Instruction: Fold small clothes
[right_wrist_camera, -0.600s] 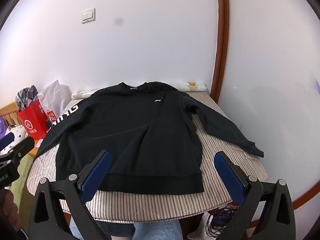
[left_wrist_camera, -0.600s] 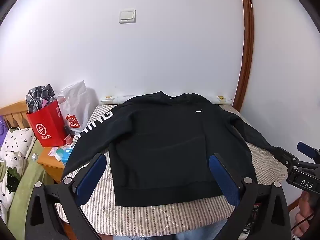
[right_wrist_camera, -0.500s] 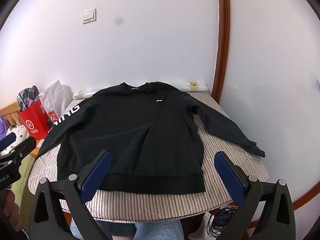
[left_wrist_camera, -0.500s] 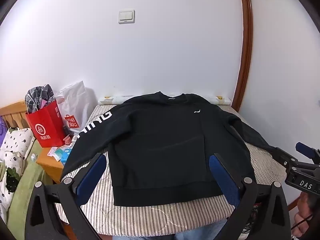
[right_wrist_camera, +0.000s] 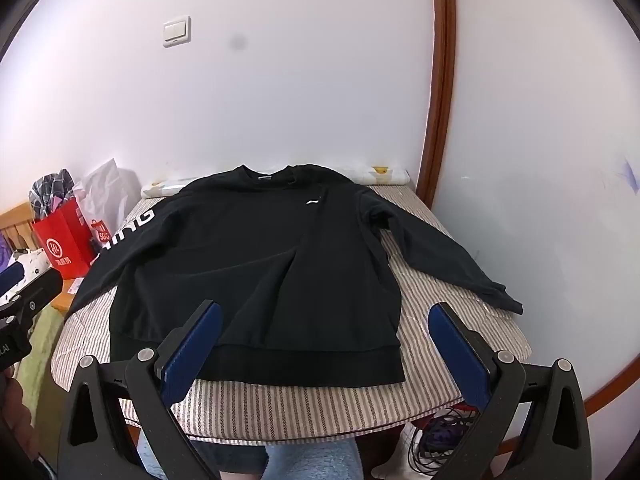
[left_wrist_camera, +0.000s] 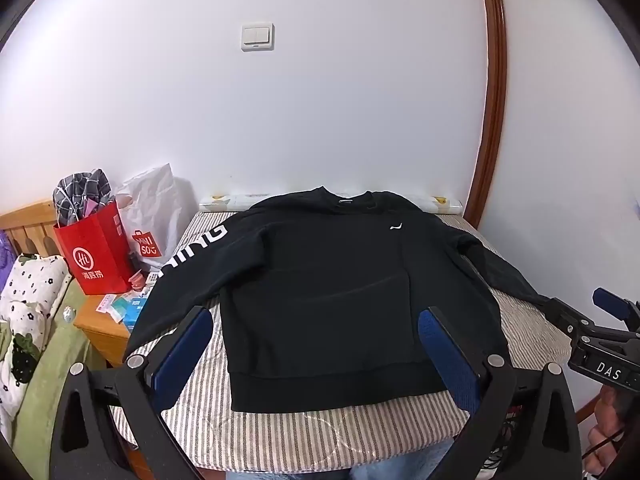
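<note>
At the far left of the left wrist view a bed (left_wrist_camera: 28,304) with a flowered pillow sits at the frame edge, and beside it a wooden nightstand (left_wrist_camera: 102,326) carries a red bag (left_wrist_camera: 94,254) stuffed with plaid cloth, a white bag (left_wrist_camera: 154,216) just behind it. A light switch (left_wrist_camera: 257,37) is on the wall at upper centre.

The sweatshirt (left_wrist_camera: 320,292) lies flat and face up in the middle of the frame on the striped table (left_wrist_camera: 304,436), collar toward the wall, hem toward the camera. Its lettered sleeve runs to the lower left and hangs past the table edge; the other sleeve stretches to the right — the cuff near the table's right edge in the right wrist view.

The left gripper (left_wrist_camera: 316,356) hovers over the hem with its blue fingers (left_wrist_camera: 182,354) spread wide, nothing between them. The right gripper (right_wrist_camera: 326,344) also stands wide open and empty, over the hem's right half and bare striped cloth. It shows too at the right edge of the left view, held by a hand (left_wrist_camera: 606,440). A brown door frame (right_wrist_camera: 440,80) curves down the right side.
</note>
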Tool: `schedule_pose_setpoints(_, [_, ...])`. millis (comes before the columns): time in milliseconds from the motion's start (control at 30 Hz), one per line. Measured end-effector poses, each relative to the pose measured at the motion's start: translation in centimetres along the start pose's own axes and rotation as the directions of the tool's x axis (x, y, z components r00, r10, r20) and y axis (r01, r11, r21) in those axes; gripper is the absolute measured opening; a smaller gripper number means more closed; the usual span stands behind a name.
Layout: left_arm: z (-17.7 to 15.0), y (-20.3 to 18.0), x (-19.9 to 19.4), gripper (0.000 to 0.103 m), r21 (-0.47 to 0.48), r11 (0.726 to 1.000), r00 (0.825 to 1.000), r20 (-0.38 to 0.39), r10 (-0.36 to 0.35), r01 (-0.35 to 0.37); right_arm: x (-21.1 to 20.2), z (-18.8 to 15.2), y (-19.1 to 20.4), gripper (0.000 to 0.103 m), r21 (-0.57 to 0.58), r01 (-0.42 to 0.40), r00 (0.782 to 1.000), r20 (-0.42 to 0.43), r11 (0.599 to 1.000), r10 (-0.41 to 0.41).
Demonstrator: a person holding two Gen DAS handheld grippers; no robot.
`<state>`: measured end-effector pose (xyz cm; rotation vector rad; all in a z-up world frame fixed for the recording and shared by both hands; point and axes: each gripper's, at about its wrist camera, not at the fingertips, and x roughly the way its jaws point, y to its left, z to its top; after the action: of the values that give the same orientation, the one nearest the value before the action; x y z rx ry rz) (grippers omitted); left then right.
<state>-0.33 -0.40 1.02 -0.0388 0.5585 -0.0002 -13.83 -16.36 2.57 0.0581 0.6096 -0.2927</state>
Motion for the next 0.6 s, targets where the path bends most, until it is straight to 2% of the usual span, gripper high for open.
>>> schedule_pose_setpoints(600, [-0.39,0.38,0.05,0.103,0.010,1.000,1.000,0.003,-0.003,0.003,-0.21,-0.25,-0.64,0.102,0.012,0.027,1.000,0.005,1.000,-0.027])
